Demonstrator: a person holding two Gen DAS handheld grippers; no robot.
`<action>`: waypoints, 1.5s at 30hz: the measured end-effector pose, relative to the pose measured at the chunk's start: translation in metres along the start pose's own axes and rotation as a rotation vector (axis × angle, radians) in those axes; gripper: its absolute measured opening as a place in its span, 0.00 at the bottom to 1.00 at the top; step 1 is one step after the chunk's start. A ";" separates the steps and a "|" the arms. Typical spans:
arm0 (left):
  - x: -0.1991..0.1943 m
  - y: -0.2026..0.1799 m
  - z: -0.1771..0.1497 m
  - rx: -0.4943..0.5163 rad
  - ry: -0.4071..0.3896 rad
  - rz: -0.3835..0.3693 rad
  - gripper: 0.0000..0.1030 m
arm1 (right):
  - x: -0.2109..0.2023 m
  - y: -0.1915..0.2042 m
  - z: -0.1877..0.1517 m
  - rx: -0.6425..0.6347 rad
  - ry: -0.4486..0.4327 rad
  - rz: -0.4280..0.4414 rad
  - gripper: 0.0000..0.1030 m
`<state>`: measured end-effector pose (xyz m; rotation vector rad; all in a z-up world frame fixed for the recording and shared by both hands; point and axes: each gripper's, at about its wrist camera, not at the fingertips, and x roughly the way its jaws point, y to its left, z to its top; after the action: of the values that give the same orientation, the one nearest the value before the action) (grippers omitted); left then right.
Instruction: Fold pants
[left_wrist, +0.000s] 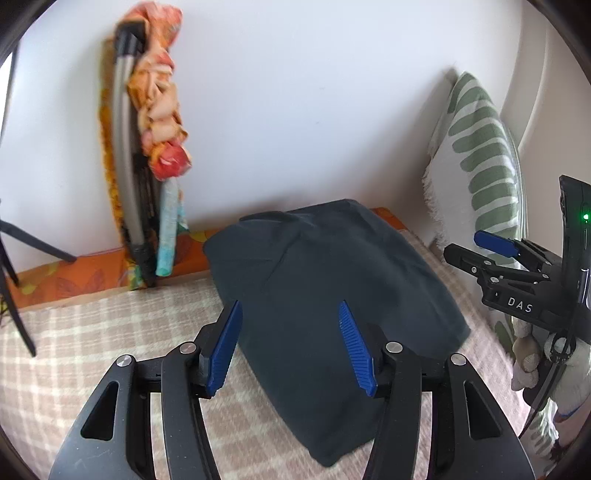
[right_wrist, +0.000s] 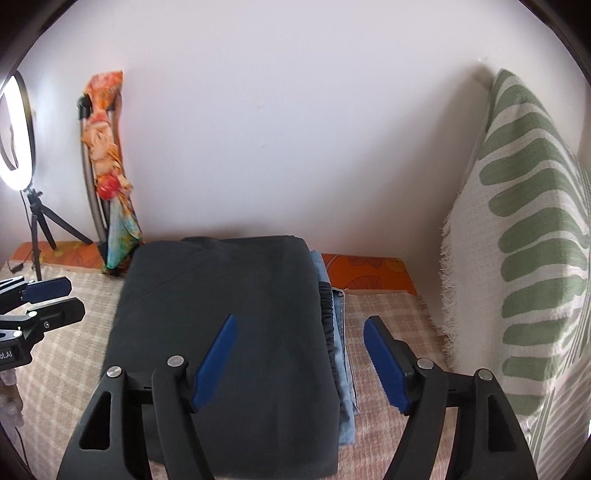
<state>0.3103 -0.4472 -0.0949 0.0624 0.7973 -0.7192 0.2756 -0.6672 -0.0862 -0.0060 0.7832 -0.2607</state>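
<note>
The dark pants lie folded in a thick rectangle on the checked bedspread. In the right wrist view the pants sit on top of folded light blue clothes. My left gripper is open and empty, hovering over the near left part of the pants. My right gripper is open and empty above the pants' right edge. The right gripper also shows in the left wrist view, and the left gripper in the right wrist view.
A green-striped white cushion stands against the wall on the right. An orange patterned cloth hangs on a frame at the back left. A ring light on a tripod stands far left. An orange sheet edges the bed by the wall.
</note>
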 end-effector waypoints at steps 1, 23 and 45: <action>-0.005 0.000 -0.001 -0.002 -0.005 0.001 0.53 | -0.006 0.001 -0.001 0.004 -0.007 -0.001 0.76; -0.165 0.004 -0.082 0.054 -0.159 0.001 0.73 | -0.175 0.062 -0.074 0.027 -0.142 0.042 0.93; -0.214 0.002 -0.178 0.049 -0.113 0.037 0.75 | -0.257 0.115 -0.180 0.072 -0.157 0.022 1.00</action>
<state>0.0972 -0.2690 -0.0778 0.0798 0.6692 -0.7012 0.0027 -0.4797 -0.0467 0.0495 0.6168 -0.2643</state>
